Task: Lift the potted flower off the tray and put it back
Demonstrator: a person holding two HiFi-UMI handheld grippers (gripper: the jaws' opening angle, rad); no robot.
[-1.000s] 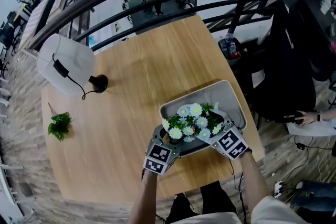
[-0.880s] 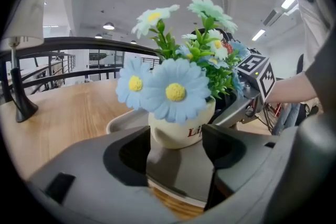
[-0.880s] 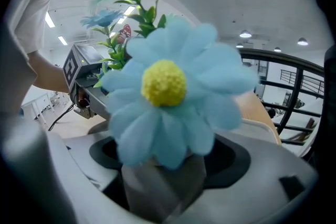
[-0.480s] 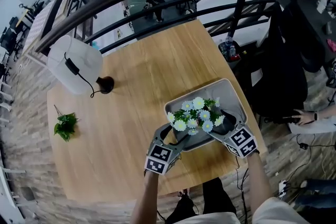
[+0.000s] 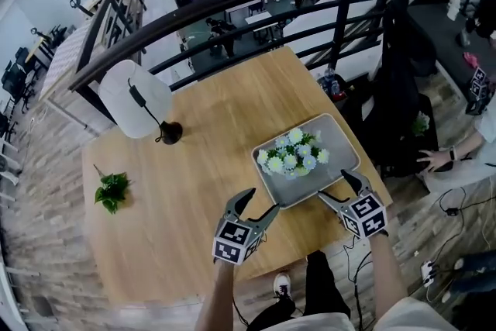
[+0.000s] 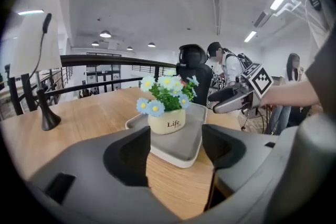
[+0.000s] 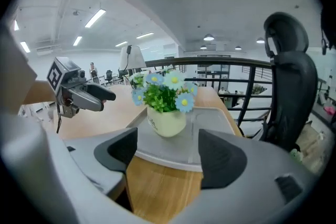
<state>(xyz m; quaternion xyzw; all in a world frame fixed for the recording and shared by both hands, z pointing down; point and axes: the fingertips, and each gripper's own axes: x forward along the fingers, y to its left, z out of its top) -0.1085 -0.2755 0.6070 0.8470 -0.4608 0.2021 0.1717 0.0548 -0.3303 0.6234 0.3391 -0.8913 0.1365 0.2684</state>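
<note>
The potted flower [image 5: 295, 156], white and blue daisies in a cream pot [image 6: 167, 122], stands upright in the grey tray [image 5: 341, 167] on the wooden table. Both grippers hang short of the tray's near edge and touch nothing. My left gripper [image 5: 260, 203] is open and points at the tray from the near left. My right gripper [image 5: 335, 186] sits off the tray's near right corner; its jaws are closing, still wide apart, with nothing between them. The pot [image 7: 167, 120] shows centred beyond the jaws in the right gripper view, on the tray [image 7: 210, 134].
A white lamp [image 5: 136, 98] on a black foot stands at the table's far left, with a loose green sprig [image 5: 112, 190] near the left edge. A black railing [image 5: 232, 12] runs behind the table. A black chair [image 5: 395, 74] stands at the right.
Both grippers have drawn back from either side of the pot, toward me and upward. The pot stays standing in the tray. The head view now takes in more of the table.
</note>
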